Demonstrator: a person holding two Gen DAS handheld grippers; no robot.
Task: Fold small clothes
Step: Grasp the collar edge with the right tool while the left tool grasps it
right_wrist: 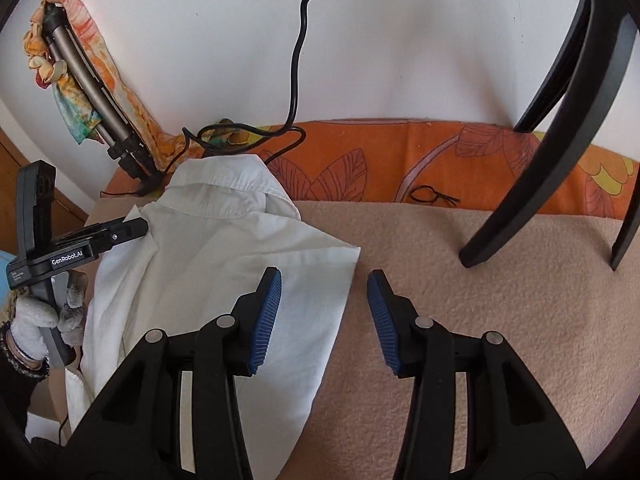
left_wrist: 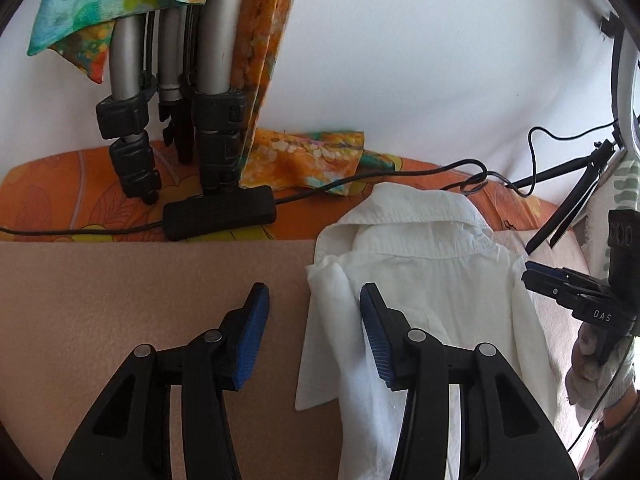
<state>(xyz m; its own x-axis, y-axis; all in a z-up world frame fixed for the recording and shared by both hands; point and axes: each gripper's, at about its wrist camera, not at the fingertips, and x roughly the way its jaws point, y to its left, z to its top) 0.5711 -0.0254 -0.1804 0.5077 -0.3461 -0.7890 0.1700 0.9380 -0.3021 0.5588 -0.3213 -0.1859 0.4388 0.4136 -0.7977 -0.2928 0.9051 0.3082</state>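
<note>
A small white collared shirt point(left_wrist: 432, 280) lies on the tan blanket point(left_wrist: 120, 300), collar toward the wall, sleeves folded inward. My left gripper point(left_wrist: 314, 296) is open and empty, straddling the shirt's left edge. In the right wrist view the shirt point(right_wrist: 224, 264) lies left of centre on the blanket point(right_wrist: 500, 300). My right gripper point(right_wrist: 324, 284) is open and empty over the shirt's right edge. The left gripper's body point(right_wrist: 80, 248) shows at the shirt's far side, held by a gloved hand. The right gripper point(left_wrist: 568, 288) shows at the right edge of the left wrist view.
A tripod point(left_wrist: 208, 120) draped with colourful scarves stands at the back left, with a black power box point(left_wrist: 220, 212) and cable point(left_wrist: 400, 176). Black stand legs point(right_wrist: 560, 140) rest on the blanket at right. An orange floral cloth point(right_wrist: 400, 160) lines the white wall.
</note>
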